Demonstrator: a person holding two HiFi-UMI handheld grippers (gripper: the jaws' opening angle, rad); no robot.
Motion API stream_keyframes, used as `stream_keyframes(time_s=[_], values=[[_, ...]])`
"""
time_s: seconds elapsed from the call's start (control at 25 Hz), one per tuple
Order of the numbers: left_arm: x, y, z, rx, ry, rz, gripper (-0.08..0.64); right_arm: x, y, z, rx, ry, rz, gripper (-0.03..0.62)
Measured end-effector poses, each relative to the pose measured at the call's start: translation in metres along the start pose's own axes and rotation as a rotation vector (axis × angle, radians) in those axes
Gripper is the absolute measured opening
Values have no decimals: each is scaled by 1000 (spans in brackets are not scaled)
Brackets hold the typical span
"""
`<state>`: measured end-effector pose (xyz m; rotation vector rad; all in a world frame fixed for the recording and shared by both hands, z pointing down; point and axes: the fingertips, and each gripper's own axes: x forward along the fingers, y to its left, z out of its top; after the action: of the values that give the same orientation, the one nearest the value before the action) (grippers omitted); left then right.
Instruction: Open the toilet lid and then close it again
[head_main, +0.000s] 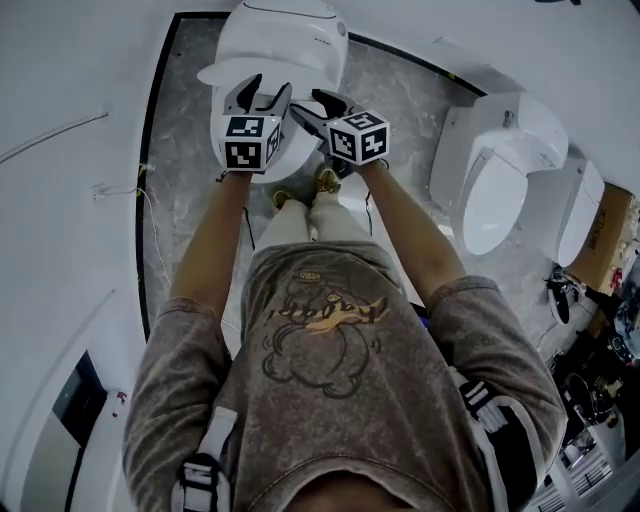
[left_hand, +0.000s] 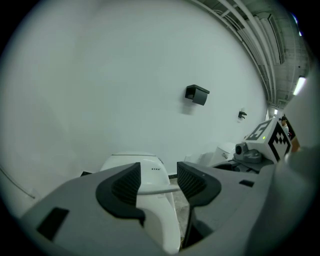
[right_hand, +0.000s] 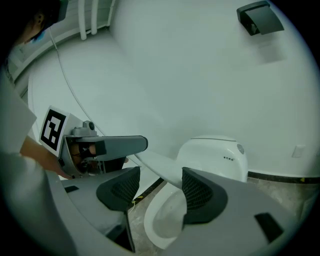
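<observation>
Toilet lid (right_hand: 159, 167) sits partly raised over its bowl (right_hand: 165, 225), front edge crossing between the open jaws of your left gripper (left_hand: 157, 182) and right gripper (right_hand: 160, 187), neither clamping it. Marbled grey floor (head_main: 190, 150) below, white wall (left_hand: 125, 90) behind.

Head view: front of toilet (head_main: 290, 40) hidden under left tongs (head_main: 267, 95) and right tongs (head_main: 318, 110). Shoes (head_main: 327, 181) mostly covered. Print (left_hand: 151, 169) on the tank too small to read. Clutter (head_main: 600, 385) at right edge dark, cut off.
</observation>
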<state>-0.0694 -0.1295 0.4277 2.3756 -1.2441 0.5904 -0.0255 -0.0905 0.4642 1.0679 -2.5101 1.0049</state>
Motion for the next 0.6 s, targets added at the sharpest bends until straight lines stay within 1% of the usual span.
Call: stream_keyframes(time_s=[0.2, 0.32, 0.48, 0.6], values=[[-25, -1, -41, -48, 21, 31, 229, 0, 21, -36, 14, 41, 31, 264], [-36, 0, -63, -75, 28, 55, 229, 1, 29, -57, 0, 80, 47, 264], [-46, 0, -96, -99, 64, 81, 229, 5, 34, -85, 6, 141, 64, 264], [-52, 0, -125, -105, 102, 100, 229, 8, 40, -108, -7, 194, 82, 264]])
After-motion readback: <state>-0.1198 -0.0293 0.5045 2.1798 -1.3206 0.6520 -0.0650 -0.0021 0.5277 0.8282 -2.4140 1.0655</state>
